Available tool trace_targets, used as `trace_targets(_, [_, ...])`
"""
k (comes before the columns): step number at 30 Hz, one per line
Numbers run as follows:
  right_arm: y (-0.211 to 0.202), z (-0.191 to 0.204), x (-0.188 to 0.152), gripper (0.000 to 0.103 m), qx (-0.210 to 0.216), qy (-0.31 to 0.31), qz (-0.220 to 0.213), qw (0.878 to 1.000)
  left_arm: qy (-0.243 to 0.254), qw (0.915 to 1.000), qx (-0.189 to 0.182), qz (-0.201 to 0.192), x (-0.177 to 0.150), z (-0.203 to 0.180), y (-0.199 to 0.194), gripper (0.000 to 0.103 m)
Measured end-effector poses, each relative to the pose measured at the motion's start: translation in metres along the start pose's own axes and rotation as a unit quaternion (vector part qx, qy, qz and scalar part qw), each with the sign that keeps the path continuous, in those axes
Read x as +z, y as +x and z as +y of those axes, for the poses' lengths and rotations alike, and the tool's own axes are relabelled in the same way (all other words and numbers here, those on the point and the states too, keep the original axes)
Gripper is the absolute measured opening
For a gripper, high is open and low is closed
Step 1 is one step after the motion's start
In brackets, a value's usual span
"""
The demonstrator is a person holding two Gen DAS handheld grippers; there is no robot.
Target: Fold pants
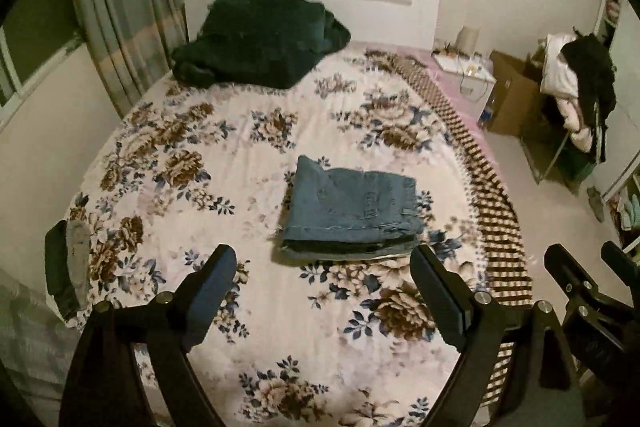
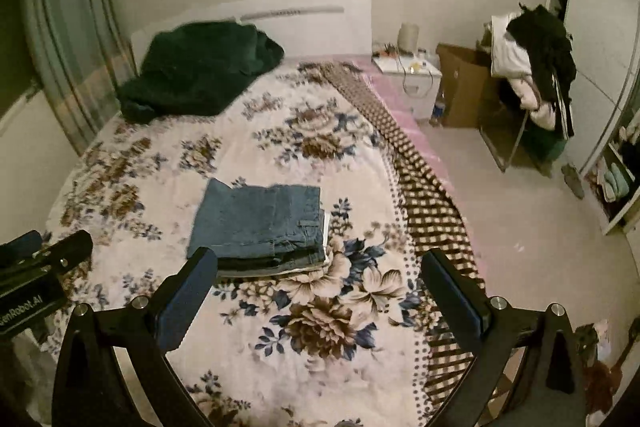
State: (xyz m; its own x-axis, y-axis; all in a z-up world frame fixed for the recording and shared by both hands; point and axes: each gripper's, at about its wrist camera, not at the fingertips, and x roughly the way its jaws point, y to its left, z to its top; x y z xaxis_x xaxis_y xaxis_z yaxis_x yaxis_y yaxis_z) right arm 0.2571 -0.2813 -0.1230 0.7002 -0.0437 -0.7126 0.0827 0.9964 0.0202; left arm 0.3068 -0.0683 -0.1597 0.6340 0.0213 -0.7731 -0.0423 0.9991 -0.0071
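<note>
I see the folded jeans [image 1: 352, 213] stacked on the floral bedspread [image 1: 248, 163] mid-bed, while my left gripper [image 1: 324, 263] and right gripper [image 2: 320, 267] both hover above, jaws spread wide, empty.

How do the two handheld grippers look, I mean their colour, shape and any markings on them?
Both are black. The left gripper and the right gripper each have two long flat fingers with dark bluish pads on the inner faces, joined to angular black linkage arms by round silver bolts. In the right wrist view the left gripper's body bears white lettering, partly cut off. No cables or sleeves are visible.
</note>
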Motion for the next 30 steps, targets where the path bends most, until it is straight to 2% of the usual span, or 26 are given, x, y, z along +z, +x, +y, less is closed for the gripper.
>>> trace_targets(8, [-0.114, -0.005, 0.004, 0.103, 0.017, -0.013, -0.042, 0.999, -0.006, 0.9989, 0.007, -0.046, -0.013, 0.001, -0.091, 0.089])
trace_targets(15, [-0.188, -0.005, 0.001, 0.103, 0.026, -0.008, -0.058, 0.998, -0.007, 0.998, 0.002, -0.062, -0.02, 0.009, -0.135, 0.089])
trace_targets(23, [-0.235, -0.002, -0.005, 0.103, 0.027, -0.003, -0.068, 0.997, -0.012, 0.9977, 0.001, -0.066, -0.031, 0.02, -0.157, 0.089])
trace_targets(27, [-0.241, 0.0, -0.007, 0.103, 0.022, -0.005, -0.069, 0.997, -0.015, 0.9977, -0.002, -0.066, -0.035, 0.024, -0.161, 0.101])
trace_targets(30, [-0.243, 0.001, -0.006, 0.103, 0.015, -0.008, -0.062, 0.998, -0.015, 0.9975, 0.002, -0.068, -0.037, 0.025, -0.163, 0.101])
